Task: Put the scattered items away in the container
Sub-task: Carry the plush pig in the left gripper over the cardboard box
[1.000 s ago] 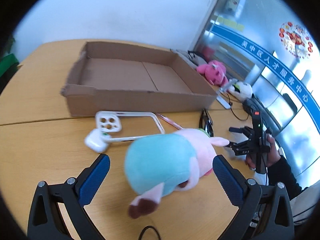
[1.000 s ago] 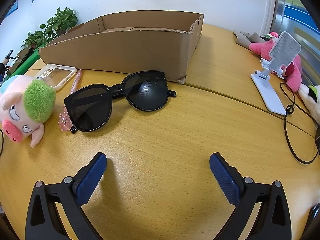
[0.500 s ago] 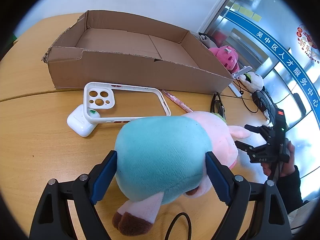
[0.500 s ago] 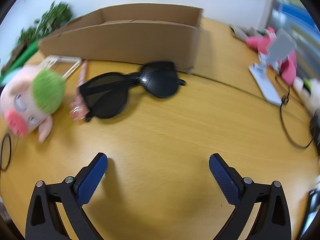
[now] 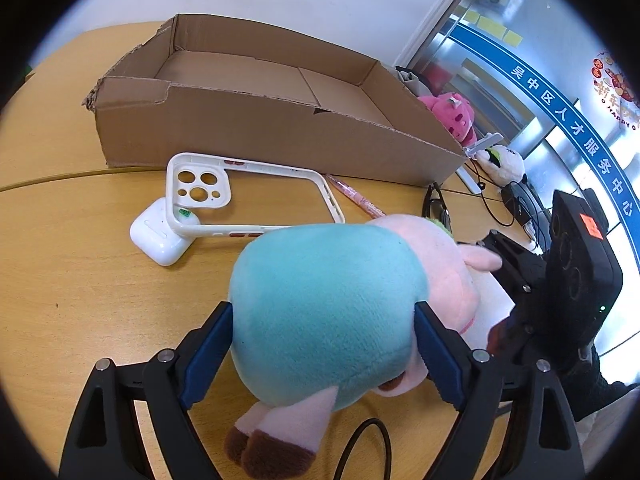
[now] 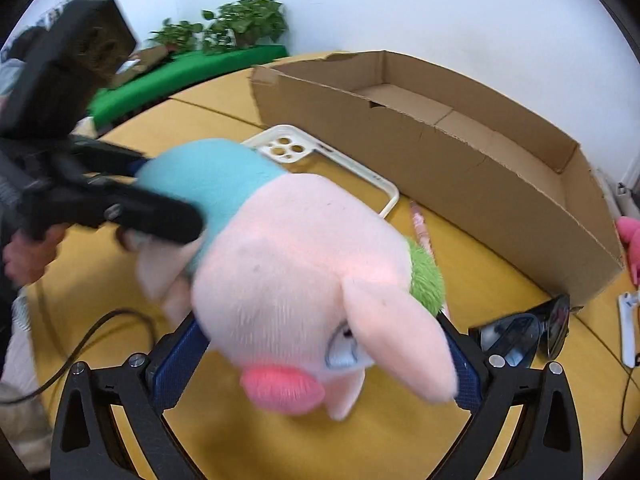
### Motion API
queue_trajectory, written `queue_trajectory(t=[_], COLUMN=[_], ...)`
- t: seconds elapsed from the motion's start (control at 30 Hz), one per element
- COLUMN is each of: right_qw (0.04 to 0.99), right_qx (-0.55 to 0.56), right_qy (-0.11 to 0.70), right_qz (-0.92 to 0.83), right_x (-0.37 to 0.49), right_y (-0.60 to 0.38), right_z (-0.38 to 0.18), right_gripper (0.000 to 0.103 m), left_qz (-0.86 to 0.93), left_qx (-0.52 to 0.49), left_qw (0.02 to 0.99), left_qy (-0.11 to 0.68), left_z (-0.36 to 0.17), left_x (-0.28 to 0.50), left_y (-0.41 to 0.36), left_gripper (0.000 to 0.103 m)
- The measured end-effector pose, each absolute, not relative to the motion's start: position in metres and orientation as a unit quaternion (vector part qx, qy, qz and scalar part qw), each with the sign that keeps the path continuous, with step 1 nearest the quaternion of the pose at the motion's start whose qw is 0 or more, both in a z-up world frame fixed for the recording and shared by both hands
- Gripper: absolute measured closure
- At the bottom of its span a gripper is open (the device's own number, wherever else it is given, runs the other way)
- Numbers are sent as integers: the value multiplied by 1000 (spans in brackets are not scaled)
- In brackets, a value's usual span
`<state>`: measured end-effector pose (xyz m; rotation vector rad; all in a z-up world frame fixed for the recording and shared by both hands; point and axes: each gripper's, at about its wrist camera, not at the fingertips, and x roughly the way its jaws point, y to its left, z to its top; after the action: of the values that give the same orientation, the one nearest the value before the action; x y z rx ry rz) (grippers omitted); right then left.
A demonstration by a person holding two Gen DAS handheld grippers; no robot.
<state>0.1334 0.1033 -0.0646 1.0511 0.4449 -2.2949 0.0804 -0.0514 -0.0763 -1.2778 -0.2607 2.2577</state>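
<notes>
A plush pig with a teal body, pink head and green tuft lies on the wooden table. My left gripper is shut on its teal body, a blue pad pressed into each side. My right gripper is open, with the pig's head between its fingers. The cardboard box stands behind, open-topped with nothing in it. In front of it lie a white phone case, a white earbud case, a pink pen and black sunglasses.
A pink plush, a white plush and a white phone stand sit to the box's right, with cables. A black cable loops near the pig's feet. Potted plants stand at the wall.
My left gripper came down over the pig and closed on its teal body. My right gripper swung left, away from the sunglasses, and now straddles the pig's head.
</notes>
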Motion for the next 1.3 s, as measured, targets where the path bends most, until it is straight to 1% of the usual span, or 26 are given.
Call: queue_trajectory(t=[0.17,0.37,0.43,0.53,0.77,1.03,1.3], right_qw=[291,283,281,276,265,236,222], right_qx=[406,407,406,397,339,281,250], right_qy=[164,127,118,122,120,115,114], right_qz=[-851,-859,-861,-867,-895,-923,-935], right_x=[130,140,146,154,158,132,93], right_y=[103,108,108,102,102,104,97], right_z=[-63,-61,-58,-48,12,76,117], right_gripper=[0,15,20,23,24,24,24], left_qz=[832,840,841,844,872,896,906], left_qx=[-466,-453,-453,-446,-377,-304,-271], left_qw=[285,289,287,288,308,325,325], left_qy=[-98,-81,-77,-75,-46,1,14], left_z=[-75,-62,-58,-44,21,87,130], left_x=[84,94,96,99,95,67,30], left_y=[-56,-52,-51,-54,-54,-40,-38], left_gripper=[19,28,29,31,31,31,31])
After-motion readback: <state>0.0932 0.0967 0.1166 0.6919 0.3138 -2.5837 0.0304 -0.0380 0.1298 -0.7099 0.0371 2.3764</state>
